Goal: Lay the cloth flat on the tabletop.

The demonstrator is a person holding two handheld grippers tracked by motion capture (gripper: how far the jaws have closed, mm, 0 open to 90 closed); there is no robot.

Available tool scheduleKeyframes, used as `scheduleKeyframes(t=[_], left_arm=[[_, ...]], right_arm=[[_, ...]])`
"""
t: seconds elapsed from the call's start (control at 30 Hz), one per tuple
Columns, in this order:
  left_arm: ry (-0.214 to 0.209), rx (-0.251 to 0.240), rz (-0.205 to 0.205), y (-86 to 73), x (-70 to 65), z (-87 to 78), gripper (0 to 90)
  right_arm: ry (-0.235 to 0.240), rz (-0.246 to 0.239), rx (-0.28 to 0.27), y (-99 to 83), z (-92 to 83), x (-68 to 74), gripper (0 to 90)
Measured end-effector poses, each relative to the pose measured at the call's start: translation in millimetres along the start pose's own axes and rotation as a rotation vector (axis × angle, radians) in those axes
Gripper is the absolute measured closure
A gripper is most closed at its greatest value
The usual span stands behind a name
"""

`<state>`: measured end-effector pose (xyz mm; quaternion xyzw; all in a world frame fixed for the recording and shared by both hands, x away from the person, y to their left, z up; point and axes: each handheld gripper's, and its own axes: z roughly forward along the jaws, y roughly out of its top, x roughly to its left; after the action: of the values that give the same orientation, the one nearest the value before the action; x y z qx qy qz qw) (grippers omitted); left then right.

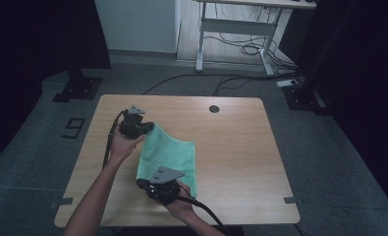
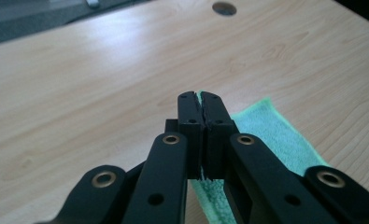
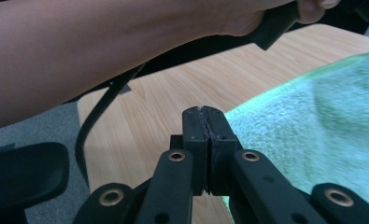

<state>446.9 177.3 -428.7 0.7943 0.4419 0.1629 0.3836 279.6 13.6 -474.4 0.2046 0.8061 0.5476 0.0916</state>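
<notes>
The wooden counter takes up most of the floor space, with a round cable hole near its far edge. On the carpet to its left a taped "9" can be read. A green towel lies left of the counter's middle, its far corner lifted off the wood. The left gripper is clenched on that raised far corner; a sliver of green cloth shows pinched between its jaws in the left gripper view. The right gripper sits at the towel's near left corner, jaws pressed tight together with the towel's edge caught between them. A black cable trails from the left gripper.
</notes>
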Motion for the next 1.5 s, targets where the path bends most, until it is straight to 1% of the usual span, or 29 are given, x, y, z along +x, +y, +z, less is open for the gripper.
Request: scheduleKeyframes(t=[0.07, 0.1, 0.13, 0.17, 0.23, 0.33, 0.43, 0.57, 0.77, 0.8, 0.9, 1.07, 1.13, 1.23, 1.33, 1.5], left_arm=[[-0.006, 0.019, -0.001, -3.6, -2.9, 8.4, 87.8], [-0.007, 0.024, -0.002, -4.6, -4.1, 11.1, 87.8], [-0.007, 0.024, -0.002, -4.6, -4.1, 11.1, 87.7], [-0.014, 0.034, -0.002, -5.7, -6.8, 17.8, 87.7], [-0.015, 0.036, -0.005, -5.6, -8.1, 20.6, 87.7], [-0.02, 0.042, -0.013, -2.8, -12.1, 30.9, 87.6], [-0.02, 0.042, -0.018, -0.9, -15.5, 36.9, 87.5], [-0.025, 0.047, -0.012, 0.8, -21.3, 45.1, 87.4], [-0.031, 0.051, -0.005, 3.0, -29.3, 55.1, 87.1], [-0.031, 0.051, -0.005, 3.0, -29.3, 55.1, 87.0], [-0.037, 0.057, -0.006, 3.4, -34.0, 61.8, 86.7], [-0.041, 0.056, 0.004, 4.9, -39.1, 65.4, 86.7], [-0.047, 0.06, 0.009, 6.0, -43.4, 69.3, 86.7], [-0.049, 0.063, 0.013, 6.1, -46.0, 72.3, 86.6], [-0.055, 0.082, 0.024, 4.6, -50.2, 79.7, 86.6], [-0.061, 0.096, 0.026, 2.4, -54.2, 88.2, 86.4]], right_arm=[[-0.011, 0.008, 0.007, -4.7, -2.3, -3.1, 88.6], [-0.019, 0.022, 0.01, -8.5, -4.4, -5.6, 88.6], [-0.019, 0.022, 0.01, -8.5, -4.4, -5.6, 88.6], [-0.026, 0.044, 0.008, -14.3, -8.4, -9.8, 88.5], [-0.028, 0.051, 0.007, -16.3, -10.1, -11.3, 88.5], [-0.05, 0.072, 0.002, -24.0, -21.2, -17.5, 88.5], [-0.062, 0.077, 0.001, -27.7, -27.7, -20.3, 88.5], [-0.08, 0.09, 0.002, -35.3, -35.1, -24.5, 88.4], [-0.092, 0.108, 0.007, -46.1, -43.5, -29.1, 88.4], [-0.092, 0.108, 0.007, -46.1, -43.5, -29.1, 88.4], [-0.091, 0.124, 0.003, -49.4, -47.9, -30.9, 88.4], [-0.089, 0.123, -0.005, -49.0, -50.0, -29.5, 88.4], [-0.09, 0.123, -0.01, -49.5, -52.1, -28.6, 88.4], [-0.097, 0.132, -0.008, -52.4, -54.8, -29.8, 88.3], [-0.102, 0.138, -0.006, -55.7, -56.7, -30.9, 88.3], [-0.113, 0.147, -0.001, -59.8, -60.5, -33.7, 88.3]])
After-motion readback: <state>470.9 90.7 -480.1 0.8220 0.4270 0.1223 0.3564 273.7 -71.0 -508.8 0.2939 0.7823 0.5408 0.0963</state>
